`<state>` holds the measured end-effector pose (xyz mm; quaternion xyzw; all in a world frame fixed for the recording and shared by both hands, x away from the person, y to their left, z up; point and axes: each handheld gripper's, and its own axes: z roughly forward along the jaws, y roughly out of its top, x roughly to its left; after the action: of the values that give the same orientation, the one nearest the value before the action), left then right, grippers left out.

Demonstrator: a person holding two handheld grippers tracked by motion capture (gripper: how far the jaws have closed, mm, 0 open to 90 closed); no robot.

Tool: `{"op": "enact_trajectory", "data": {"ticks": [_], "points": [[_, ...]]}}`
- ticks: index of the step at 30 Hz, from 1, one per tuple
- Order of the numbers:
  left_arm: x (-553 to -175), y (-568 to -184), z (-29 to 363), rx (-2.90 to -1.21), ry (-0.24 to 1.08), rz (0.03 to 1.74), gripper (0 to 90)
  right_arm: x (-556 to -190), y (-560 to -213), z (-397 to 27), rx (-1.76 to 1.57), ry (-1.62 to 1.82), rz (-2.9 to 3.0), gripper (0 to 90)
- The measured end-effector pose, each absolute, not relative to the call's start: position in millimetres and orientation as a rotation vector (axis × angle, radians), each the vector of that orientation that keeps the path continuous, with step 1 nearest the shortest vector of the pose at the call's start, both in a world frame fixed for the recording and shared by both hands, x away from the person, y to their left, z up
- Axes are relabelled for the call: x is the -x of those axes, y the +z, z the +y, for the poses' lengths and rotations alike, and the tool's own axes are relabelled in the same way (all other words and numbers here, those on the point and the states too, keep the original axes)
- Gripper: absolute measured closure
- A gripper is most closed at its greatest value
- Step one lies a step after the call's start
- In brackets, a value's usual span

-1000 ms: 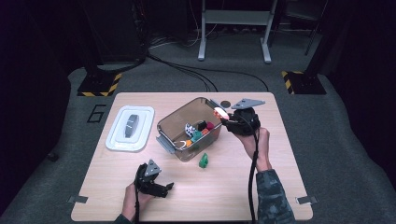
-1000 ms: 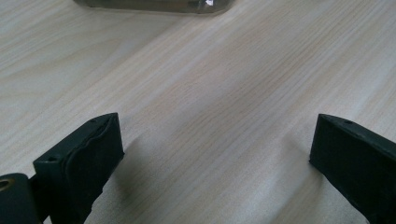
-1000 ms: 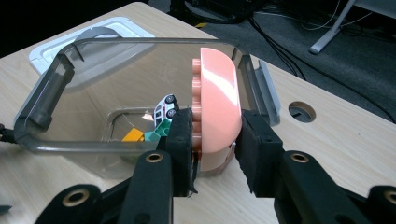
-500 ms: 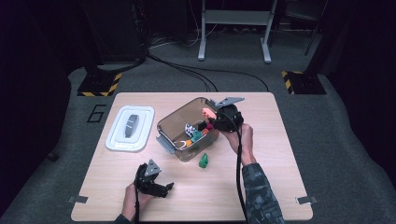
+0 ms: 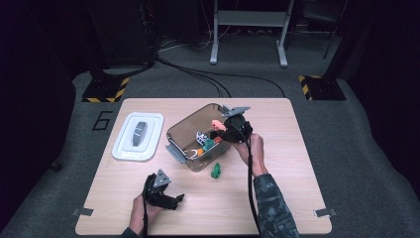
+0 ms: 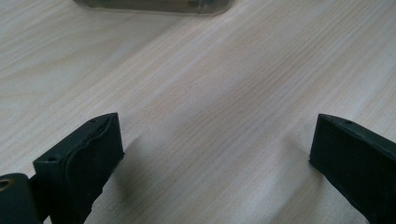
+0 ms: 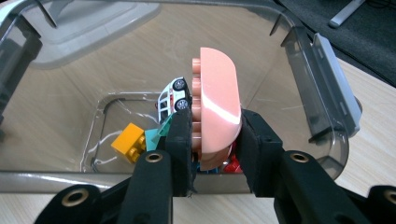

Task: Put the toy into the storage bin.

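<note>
Right gripper view: tongs (image 7: 215,140) clamp smooth, rounded pink brick (image 7: 215,109).

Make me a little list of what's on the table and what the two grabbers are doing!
right gripper: shut on the pink brick, held over the clear tub
left gripper: open, holding nothing, low over the bare table
inside the tub: a white toy car, a yellow brick, a teal piece
beside the tub: a green toy on the table
tub lid: lies flat to the left of the tub
</note>
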<state>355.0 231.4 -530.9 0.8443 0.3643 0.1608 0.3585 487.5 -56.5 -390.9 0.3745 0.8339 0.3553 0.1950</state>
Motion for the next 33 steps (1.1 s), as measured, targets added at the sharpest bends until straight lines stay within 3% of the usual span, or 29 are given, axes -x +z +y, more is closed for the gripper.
{"op": "enact_trajectory", "data": {"ticks": [10,18,22,33], "points": [[-355,-531,232,-2.181,0.411,0.938,2.5,-482,-391,-62,-1.040,1.010,2.341,65.6],[-355,-531,232,-2.183,0.403,0.938,2.5,-466,-383,-72,-1.061,1.047,2.310,47.1],[-355,-530,232,-2.186,0.400,0.939,2.5,-450,-389,-79,-1.062,1.068,2.304,32.4],[-355,-530,231,-2.182,0.394,0.942,2.5,-425,-423,-80,-1.028,1.106,2.358,16.5]]}}
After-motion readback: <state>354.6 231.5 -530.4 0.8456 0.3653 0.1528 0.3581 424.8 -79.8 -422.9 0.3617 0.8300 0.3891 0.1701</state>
